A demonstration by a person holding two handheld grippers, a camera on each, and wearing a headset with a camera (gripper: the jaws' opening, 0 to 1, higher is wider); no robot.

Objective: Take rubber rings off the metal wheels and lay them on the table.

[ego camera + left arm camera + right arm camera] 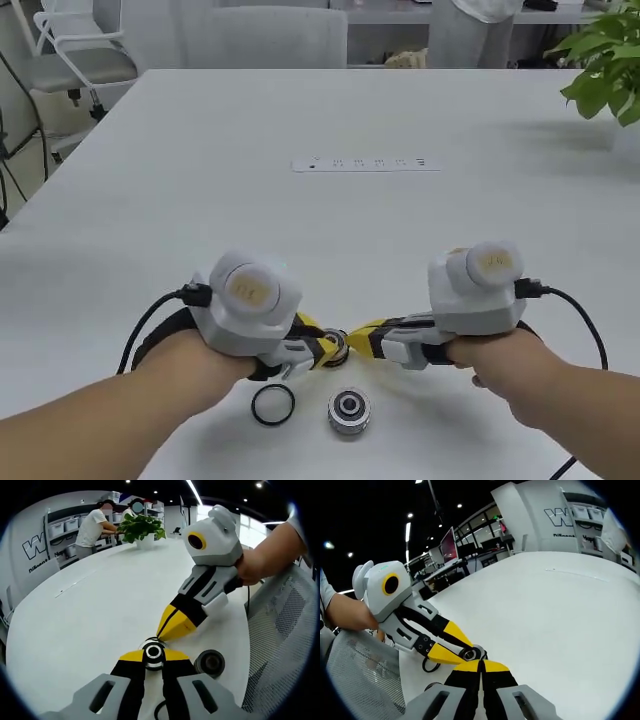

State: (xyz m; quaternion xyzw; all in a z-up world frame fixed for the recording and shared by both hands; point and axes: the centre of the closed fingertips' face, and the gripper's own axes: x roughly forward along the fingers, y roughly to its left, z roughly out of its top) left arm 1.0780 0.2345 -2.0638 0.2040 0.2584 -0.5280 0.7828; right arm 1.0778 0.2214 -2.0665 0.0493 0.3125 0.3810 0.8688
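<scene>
Metal wheel point(153, 652): held just above the worktop point(300, 200), clamped in the left hand-held gripper point(320, 350). Right hand-held gripper point(481, 666): jaws closed together, tips at the wheel's rim; grip on rubber not discernible. Loose ring point(272, 405) and bare wheel point(349, 411) lie nearby. Risk: tips slipping off thin rubber; the pull twisting the wheel from its clamp.

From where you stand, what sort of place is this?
Probably an office or lab workroom: a large white table with a power strip, a mesh chair, shelves of storage bins, a potted plant.
</scene>
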